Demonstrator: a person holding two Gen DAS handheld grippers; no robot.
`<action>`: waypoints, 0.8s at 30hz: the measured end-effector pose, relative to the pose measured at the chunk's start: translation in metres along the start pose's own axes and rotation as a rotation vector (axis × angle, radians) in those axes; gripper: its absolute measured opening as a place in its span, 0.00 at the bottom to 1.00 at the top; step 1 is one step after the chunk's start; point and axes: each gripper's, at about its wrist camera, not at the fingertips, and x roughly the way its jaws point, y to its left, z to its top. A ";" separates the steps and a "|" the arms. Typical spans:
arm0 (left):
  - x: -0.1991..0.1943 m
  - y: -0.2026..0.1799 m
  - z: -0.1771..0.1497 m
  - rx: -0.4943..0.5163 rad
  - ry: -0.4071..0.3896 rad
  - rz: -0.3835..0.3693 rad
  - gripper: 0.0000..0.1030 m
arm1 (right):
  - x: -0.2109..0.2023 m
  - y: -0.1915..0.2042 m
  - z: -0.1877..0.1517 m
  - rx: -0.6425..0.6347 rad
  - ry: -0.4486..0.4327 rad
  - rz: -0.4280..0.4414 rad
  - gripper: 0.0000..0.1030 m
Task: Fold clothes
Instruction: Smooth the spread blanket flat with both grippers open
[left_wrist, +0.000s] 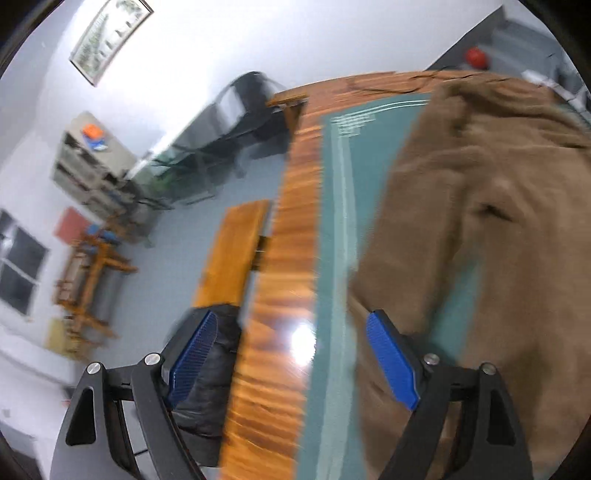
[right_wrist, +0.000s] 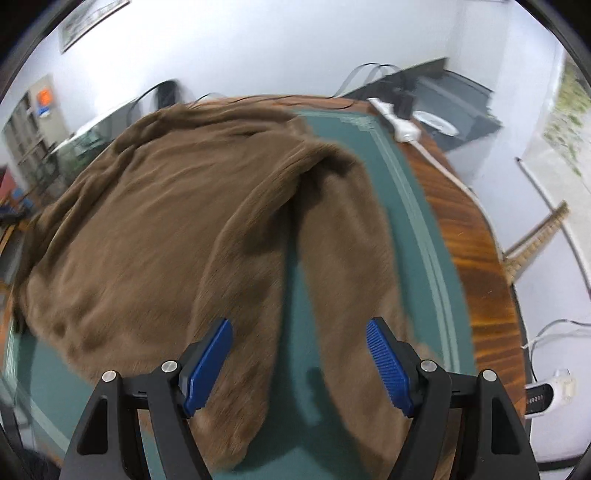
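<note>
Both empty: left gripper (left_wrist: 291, 360) and right gripper (right_wrist: 299, 363) gaping. Brown trousers (right_wrist: 155, 221) lie at 12 o'clock; pinch both leg hems evenly, then fold.

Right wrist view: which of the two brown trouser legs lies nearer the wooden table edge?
The right-hand leg, beside the green mat's pale border; the other leg lies left of the gap.

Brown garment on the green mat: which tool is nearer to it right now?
Right. The right tool hangs open directly over the brown garment, above the split between its two hanging parts. The left tool is open over the table edge, with the garment off to one side.
</note>
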 end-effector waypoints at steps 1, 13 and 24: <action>-0.008 -0.003 -0.010 -0.001 -0.004 -0.035 0.84 | -0.002 0.007 -0.008 -0.038 0.004 0.001 0.75; -0.035 -0.067 -0.086 0.078 0.033 -0.128 0.87 | -0.014 0.047 -0.082 -0.334 0.084 0.099 0.75; -0.018 0.019 -0.098 -0.260 0.127 0.031 0.87 | 0.016 0.068 -0.062 -0.427 -0.017 -0.105 0.75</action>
